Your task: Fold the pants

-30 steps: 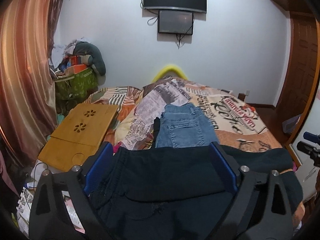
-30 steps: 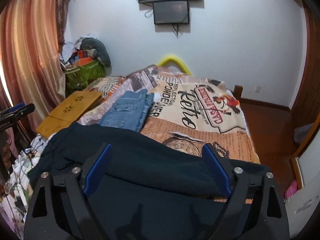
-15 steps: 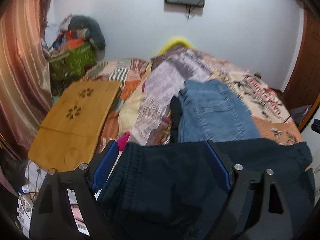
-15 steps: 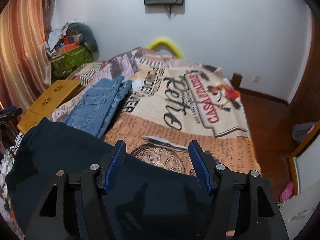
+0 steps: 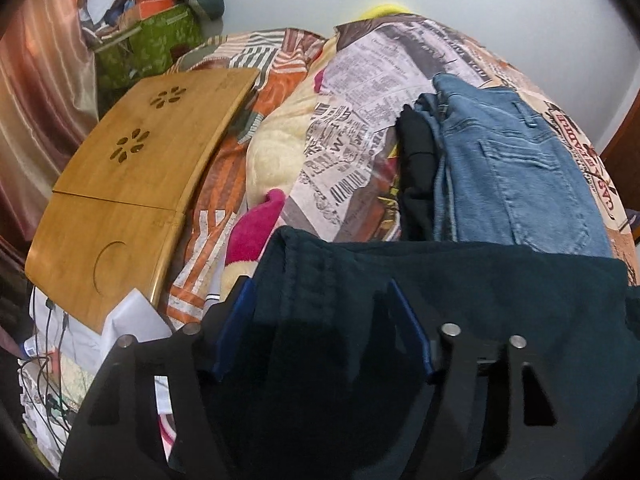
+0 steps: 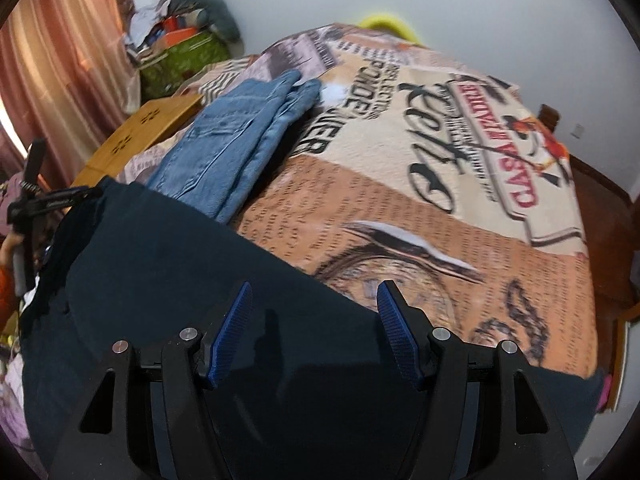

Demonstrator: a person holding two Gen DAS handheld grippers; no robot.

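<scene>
Lowering both tongs onto the dark pants (image 6: 160, 264) at the bed's (image 6: 400, 208) near edge: my left gripper (image 5: 320, 320) is closing with cloth between its jaws; my right gripper (image 6: 314, 320) stands half-spread, pads clear of the cloth. Next move, I judge: pinch, then fold.

A bed (image 6: 460, 168) fills the room's middle, under a printed cover (image 5: 360, 120) with newsprint and "Retro" lettering. At 12 o'clock stands a plain white wall (image 6: 480, 12), with a yellow curved headboard (image 6: 384, 22) just showing above the cover. At 10 o'clock hangs a shiny rust-pink curtain (image 6: 60, 64), lit from behind. Beside it, at 11 o'clock, a green box (image 5: 152, 44) is heaped with clutter. A bamboo lap desk (image 5: 132, 184) with flower-shaped cut-outs rests on the bed's edge at 9 o'clock. At 3 o'clock is a dark wooden floor (image 6: 600, 184) and a wall socket (image 6: 577, 131). Cables (image 5: 48, 360) trail at 8 o'clock.
</scene>
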